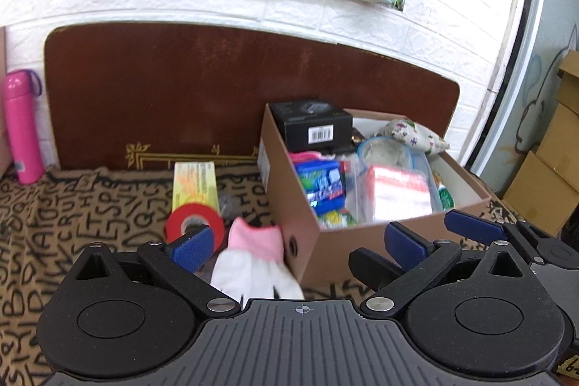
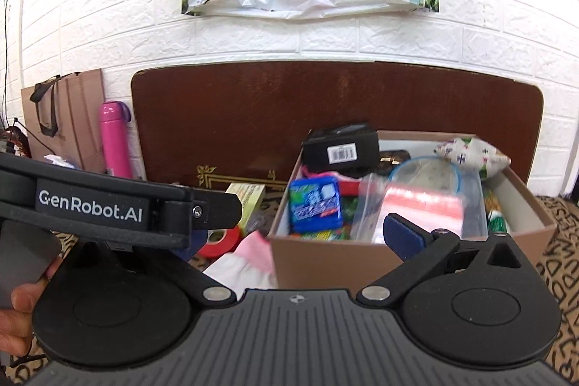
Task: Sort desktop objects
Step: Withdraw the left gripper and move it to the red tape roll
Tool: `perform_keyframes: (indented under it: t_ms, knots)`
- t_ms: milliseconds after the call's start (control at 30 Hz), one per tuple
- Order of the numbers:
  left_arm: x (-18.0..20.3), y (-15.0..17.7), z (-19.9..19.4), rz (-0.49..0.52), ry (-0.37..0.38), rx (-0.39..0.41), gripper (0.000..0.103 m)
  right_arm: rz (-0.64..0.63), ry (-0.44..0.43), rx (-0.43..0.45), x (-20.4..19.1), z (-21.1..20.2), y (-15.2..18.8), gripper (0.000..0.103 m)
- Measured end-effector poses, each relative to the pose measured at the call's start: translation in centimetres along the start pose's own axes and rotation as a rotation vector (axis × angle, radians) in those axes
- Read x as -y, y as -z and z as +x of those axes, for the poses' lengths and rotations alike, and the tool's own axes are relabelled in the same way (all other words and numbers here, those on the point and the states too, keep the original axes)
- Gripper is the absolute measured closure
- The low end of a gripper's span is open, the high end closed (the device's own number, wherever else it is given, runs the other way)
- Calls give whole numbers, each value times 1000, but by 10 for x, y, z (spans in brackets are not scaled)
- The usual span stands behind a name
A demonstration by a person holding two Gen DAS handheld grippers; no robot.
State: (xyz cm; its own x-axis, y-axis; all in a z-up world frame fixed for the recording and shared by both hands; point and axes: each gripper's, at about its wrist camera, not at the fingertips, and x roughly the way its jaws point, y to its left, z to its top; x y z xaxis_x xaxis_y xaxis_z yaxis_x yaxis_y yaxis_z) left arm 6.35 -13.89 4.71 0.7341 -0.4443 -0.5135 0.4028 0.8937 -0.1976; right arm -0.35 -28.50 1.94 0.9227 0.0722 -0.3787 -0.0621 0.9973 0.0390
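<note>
Jaws of your left gripper [image 1: 296, 243] stand spread, nothing between them; just ahead lies the glove [image 1: 253, 263], soft and light, so pinch its pink cuff.

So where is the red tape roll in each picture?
Left wrist view: the red tape roll lies left of centre on the lettered cloth, beside the pink and white glove, just behind the left finger pad.
Right wrist view: the roll sits lower left of centre, partly hidden behind the other gripper's black body.
Shared landmark: the brown cardboard box, to the roll's right in both.
</note>
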Motion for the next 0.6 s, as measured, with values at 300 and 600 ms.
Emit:
perform_keyframes:
  t_ms: [300,600]
  knots:
    - [-7,27,-26,14,-49,3,0,-5,-28,-22,-24,-19,18,0]
    - [-16,47,-45,3,-83,-15,0,-10,-62,-42,-47,-30,31,0]
